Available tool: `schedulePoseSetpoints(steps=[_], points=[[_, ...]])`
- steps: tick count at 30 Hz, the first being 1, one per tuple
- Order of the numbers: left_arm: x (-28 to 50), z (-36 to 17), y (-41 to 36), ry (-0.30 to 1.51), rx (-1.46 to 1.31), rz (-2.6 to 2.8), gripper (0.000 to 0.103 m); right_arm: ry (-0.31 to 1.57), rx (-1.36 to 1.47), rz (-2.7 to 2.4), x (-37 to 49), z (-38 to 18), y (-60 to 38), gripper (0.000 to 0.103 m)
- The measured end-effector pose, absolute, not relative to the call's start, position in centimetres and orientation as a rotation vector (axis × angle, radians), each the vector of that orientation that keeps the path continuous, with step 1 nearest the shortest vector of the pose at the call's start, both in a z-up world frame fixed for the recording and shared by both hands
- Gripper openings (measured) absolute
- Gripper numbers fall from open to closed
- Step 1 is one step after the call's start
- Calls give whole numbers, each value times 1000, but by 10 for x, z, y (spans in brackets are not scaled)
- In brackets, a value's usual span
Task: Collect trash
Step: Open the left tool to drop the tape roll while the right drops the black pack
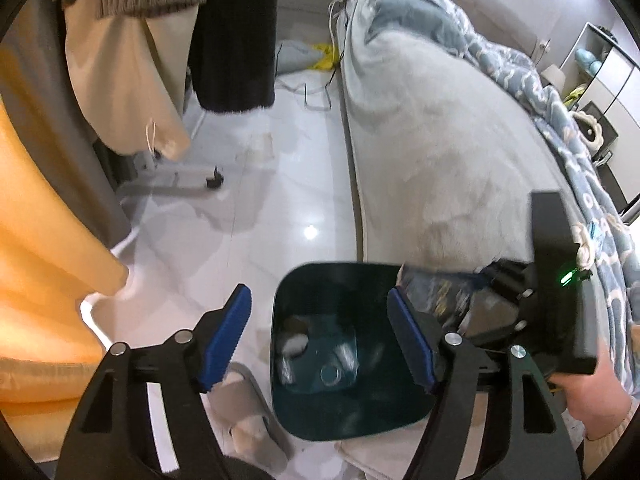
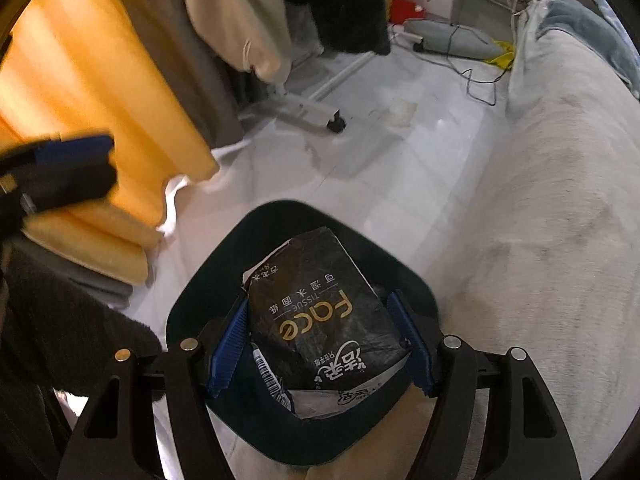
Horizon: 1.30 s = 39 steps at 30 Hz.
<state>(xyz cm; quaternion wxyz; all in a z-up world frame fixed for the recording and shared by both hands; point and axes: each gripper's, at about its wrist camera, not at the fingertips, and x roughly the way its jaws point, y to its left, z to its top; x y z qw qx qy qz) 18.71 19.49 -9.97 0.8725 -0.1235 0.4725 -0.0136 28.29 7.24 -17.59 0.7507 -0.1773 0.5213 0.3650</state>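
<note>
A dark teal bin (image 1: 340, 420) stands on the white floor beside the bed. At its bottom lie a crumpled white scrap (image 1: 295, 345) and a clear round lid (image 1: 331, 374). My left gripper (image 1: 320, 320) hangs open above the bin, with nothing between its blue pads. My right gripper (image 2: 318, 304) is shut on a black tissue pack (image 2: 320, 320) with gold "Face" lettering, held over the bin (image 2: 416, 276). In the left wrist view the pack (image 1: 436, 292) juts over the bin's right rim, with the right gripper (image 1: 516, 304) behind it. The left gripper (image 2: 60, 168) shows blurred at the far left.
A bed with a pale fleece cover (image 1: 440, 140) runs along the right. An orange curtain (image 1: 36, 200) hangs at the left. A wheeled clothes rack foot (image 1: 188, 178) stands beyond, with cables (image 2: 476, 76) on the floor. A grey slipper (image 1: 244, 412) lies next to the bin.
</note>
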Motion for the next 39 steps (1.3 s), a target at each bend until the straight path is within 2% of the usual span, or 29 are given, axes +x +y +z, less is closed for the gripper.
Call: schedulePoseSetpoints(steps=[14, 19, 24, 39], points=[[175, -62, 194, 789, -251, -56, 71, 1173, -510, 839, 267, -189, 88, 71], [171, -55, 194, 745, -249, -48, 71, 1180, -523, 850, 265, -190, 92, 78], [165, -46, 191, 687, -224, -40, 70, 1181, -511, 858, 266, -189, 91, 82], [160, -28, 180, 589, -207, -65, 71, 1089, -390, 867, 273, -157, 72, 82]])
